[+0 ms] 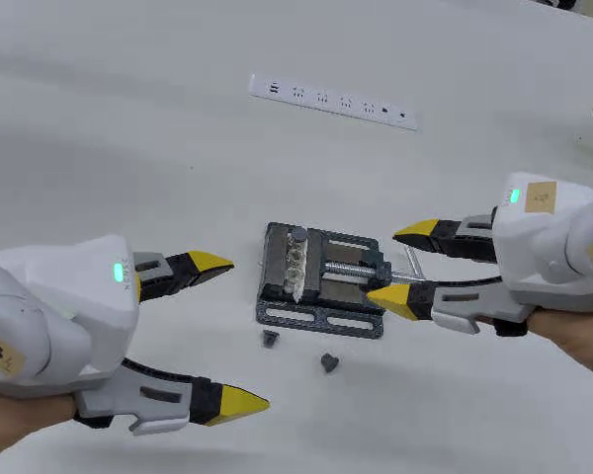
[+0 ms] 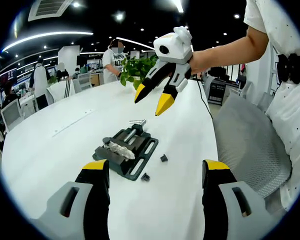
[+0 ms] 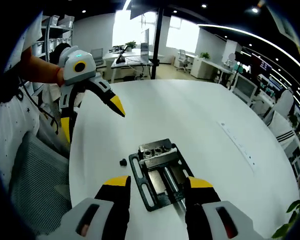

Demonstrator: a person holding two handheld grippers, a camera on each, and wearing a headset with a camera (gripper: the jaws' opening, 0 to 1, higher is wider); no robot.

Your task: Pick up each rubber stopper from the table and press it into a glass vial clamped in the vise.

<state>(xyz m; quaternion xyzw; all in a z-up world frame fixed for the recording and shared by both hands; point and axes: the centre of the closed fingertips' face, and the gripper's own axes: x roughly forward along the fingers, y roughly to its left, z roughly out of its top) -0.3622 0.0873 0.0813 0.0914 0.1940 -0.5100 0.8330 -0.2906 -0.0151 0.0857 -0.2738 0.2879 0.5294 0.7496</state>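
I see two dark rubber stoppers (image 1: 270, 338) lying on the white table (image 1: 128, 178), just beside the near edge of the vise (image 1: 321, 314), and they are a little apart from each other. The glass vials (image 1: 296, 259) stand in a row, clamped in the vise. My left gripper (image 1: 232, 331) hovers to the left of the vise with jaws spread wide and holding nothing. The stoppers lie beyond its tips, not between them. My right gripper (image 1: 400, 265) hangs above the screw end of the vise, jaws also spread and empty. Bare table surface lies on every side of the vise. A power strip (image 1: 332, 101) lies well apart behind it.
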